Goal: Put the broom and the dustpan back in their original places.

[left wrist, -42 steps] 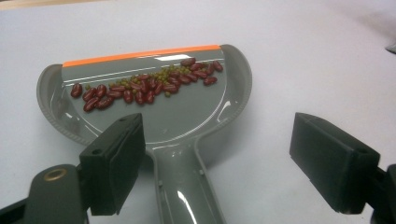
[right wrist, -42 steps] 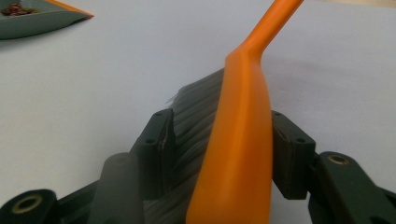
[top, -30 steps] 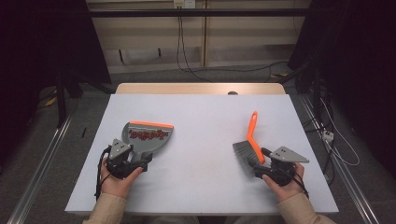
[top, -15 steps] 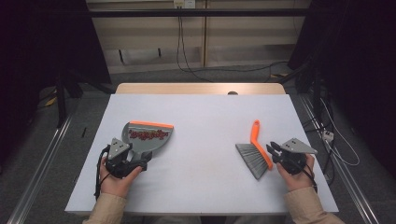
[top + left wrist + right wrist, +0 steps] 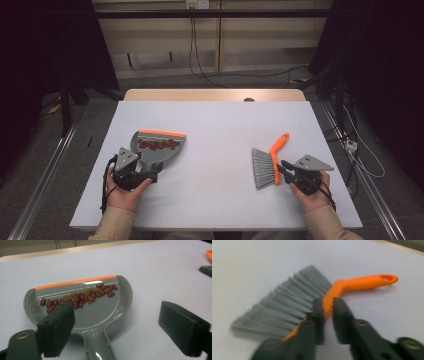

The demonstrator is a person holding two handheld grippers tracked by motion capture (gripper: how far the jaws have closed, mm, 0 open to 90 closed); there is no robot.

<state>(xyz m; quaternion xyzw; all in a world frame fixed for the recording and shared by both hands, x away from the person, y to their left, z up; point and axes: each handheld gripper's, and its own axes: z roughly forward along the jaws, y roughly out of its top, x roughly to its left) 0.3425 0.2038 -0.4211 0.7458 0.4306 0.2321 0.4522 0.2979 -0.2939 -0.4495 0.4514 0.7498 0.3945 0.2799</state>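
A grey dustpan [image 5: 159, 146] with an orange lip lies flat on the white table [image 5: 215, 125] at the left, holding red and green beans [image 5: 80, 296]. My left gripper [image 5: 149, 172] sits at its handle. In the left gripper view the left gripper [image 5: 116, 312] has its jaws wide apart either side of the handle, not touching it; they have just been opening. At the right, a brush [image 5: 264, 167] with grey bristles and an orange handle [image 5: 367, 281] lies on the table. My right gripper [image 5: 327, 302] is shut on its orange back.
The table's wooden far edge [image 5: 215, 95] runs across the back, with dark floor and cables beyond. A metal rail [image 5: 40, 185] runs along the floor on the left. Both forearms enter from the near edge.
The brush went from handle-up to lying flat on the table. The right gripper shifted right, then came back against the brush's back. The left hand stayed put.
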